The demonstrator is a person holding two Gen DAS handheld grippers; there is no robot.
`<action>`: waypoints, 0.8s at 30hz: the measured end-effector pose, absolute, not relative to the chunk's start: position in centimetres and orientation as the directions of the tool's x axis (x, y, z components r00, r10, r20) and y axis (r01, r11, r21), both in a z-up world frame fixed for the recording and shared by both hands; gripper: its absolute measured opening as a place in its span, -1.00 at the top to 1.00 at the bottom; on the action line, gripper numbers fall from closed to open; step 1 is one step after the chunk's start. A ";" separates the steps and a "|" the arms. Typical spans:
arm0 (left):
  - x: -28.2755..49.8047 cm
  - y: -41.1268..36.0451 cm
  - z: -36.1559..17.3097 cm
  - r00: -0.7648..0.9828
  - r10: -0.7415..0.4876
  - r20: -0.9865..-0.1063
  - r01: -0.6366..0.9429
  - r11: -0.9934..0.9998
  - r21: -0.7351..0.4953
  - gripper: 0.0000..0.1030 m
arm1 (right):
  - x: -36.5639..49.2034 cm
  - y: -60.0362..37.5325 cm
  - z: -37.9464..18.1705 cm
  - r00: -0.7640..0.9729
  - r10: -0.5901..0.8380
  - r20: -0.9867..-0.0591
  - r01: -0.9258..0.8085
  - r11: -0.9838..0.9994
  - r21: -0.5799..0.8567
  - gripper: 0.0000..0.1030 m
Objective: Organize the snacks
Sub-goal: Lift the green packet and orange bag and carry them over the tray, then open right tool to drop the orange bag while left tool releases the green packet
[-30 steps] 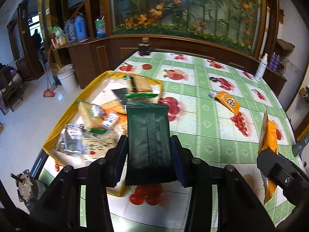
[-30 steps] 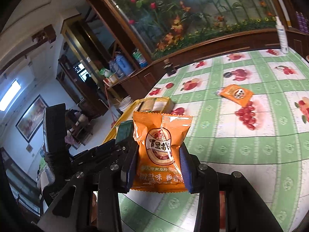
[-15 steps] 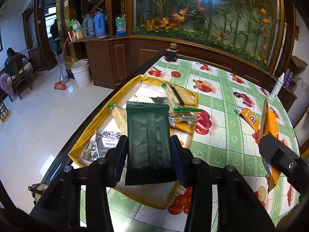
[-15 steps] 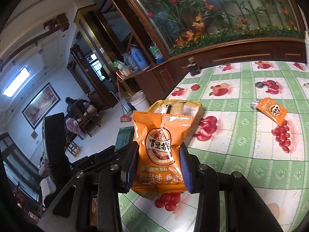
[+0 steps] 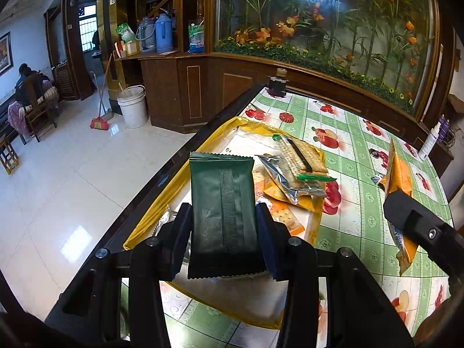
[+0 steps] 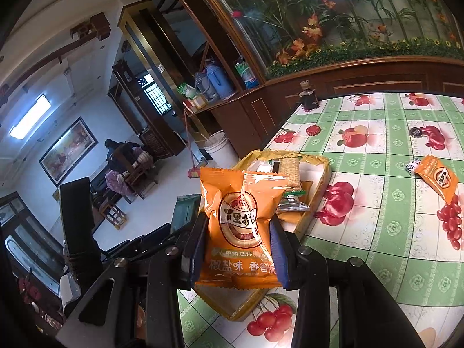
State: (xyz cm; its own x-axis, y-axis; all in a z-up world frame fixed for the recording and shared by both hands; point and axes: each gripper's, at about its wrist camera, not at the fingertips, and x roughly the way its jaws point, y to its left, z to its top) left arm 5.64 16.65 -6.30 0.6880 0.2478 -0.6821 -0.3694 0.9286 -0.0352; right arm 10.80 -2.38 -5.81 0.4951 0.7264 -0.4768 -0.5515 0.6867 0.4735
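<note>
— Left gripper [image 5: 223,226] first: why is it poised over the yellow tray [image 5: 145,217] with that dark green packet [image 5: 221,208] upright between its jaws?

— Both pads are clamped on the packet's long sides, with its crimped top standing free above them. Held that way, it could drop straight into the tray once the jaws part. My guess is the tray is the collecting place, since crackers, a silver pouch and orange packs already lie heaped in it.

— And the right gripper [image 6: 239,243]?

— Same idea: it is pinched shut on the orange seed packet [image 6: 240,217], label facing the camera, held above the tray's near corner beside the other gripper.

— Anything left out on the green fruit-print tablecloth [image 6: 377,246]?

— Yes. A smaller orange snack pack [image 6: 438,178] lies flat, well apart from the tray, with a tiny wrapped sweet [image 6: 411,165] just beside it. Those look like later pickups.
</note>
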 end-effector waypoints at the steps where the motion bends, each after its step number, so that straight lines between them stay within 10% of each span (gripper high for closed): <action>1: 5.8 16.8 -6.4 0.686 0.248 -0.684 -0.371 0.928 -0.036 0.18 | 11.1 -2.1 -5.9 0.492 0.727 -0.478 -0.550 0.686 0.477 0.22; 24: 9.7 19.4 -8.9 0.636 0.230 -0.736 -0.374 0.927 -0.033 0.17 | 21.2 8.4 -10.1 0.395 0.703 -0.591 -0.561 0.694 0.451 0.22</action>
State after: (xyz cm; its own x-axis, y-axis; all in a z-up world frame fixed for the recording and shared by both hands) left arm 9.68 19.44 -8.87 0.6361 0.2302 -0.7365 -0.3737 0.9269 -0.0331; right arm 21.21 8.41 -10.08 0.3950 0.7035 -0.5909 -0.5613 0.6940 0.4510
